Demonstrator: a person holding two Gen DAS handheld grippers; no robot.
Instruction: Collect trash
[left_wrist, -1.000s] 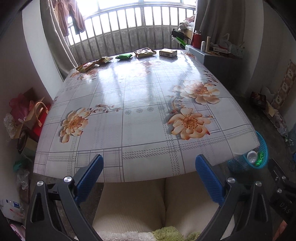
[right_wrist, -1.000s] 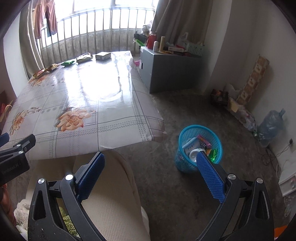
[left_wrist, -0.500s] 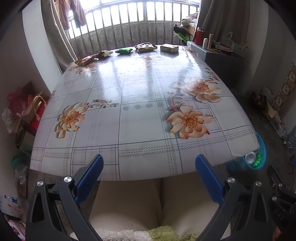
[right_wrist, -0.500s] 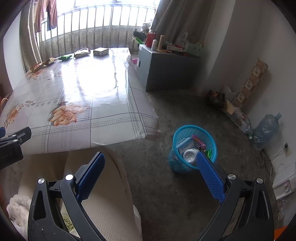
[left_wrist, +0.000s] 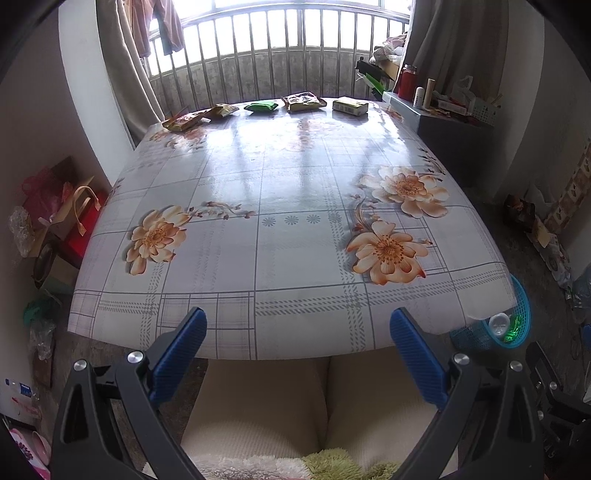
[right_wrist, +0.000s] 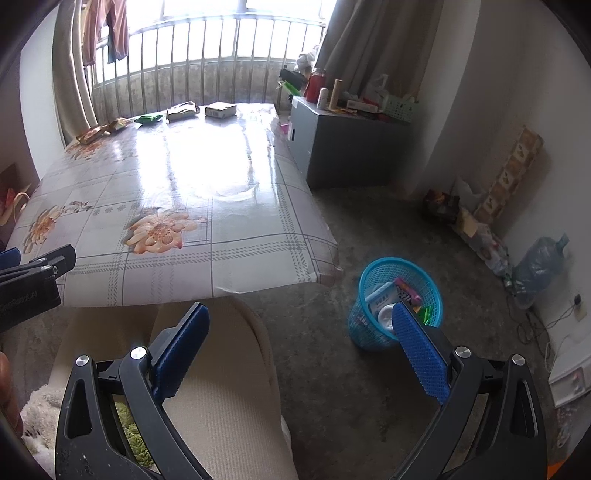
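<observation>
Several pieces of trash lie in a row along the far edge of the flowered table (left_wrist: 295, 192): brown snack wrappers (left_wrist: 184, 120), a green packet (left_wrist: 261, 106), a torn pouch (left_wrist: 303, 101) and a small box (left_wrist: 350, 105); the box also shows in the right wrist view (right_wrist: 220, 110). A blue mesh waste basket (right_wrist: 395, 306) holding trash stands on the floor right of the table, and its rim shows in the left wrist view (left_wrist: 517, 317). My left gripper (left_wrist: 295, 328) is open and empty at the table's near edge. My right gripper (right_wrist: 299, 325) is open and empty, over the floor beside the basket.
A grey cabinet (right_wrist: 343, 147) with bottles stands right of the table's far end. Bags and boxes (left_wrist: 55, 221) crowd the floor at the table's left. A water jug (right_wrist: 539, 258) and clutter lie along the right wall. My lap is under both grippers.
Both grippers have drawn back and tilted a little, so the table and the basket sit lower and slightly farther in view. Both stay open and empty.
</observation>
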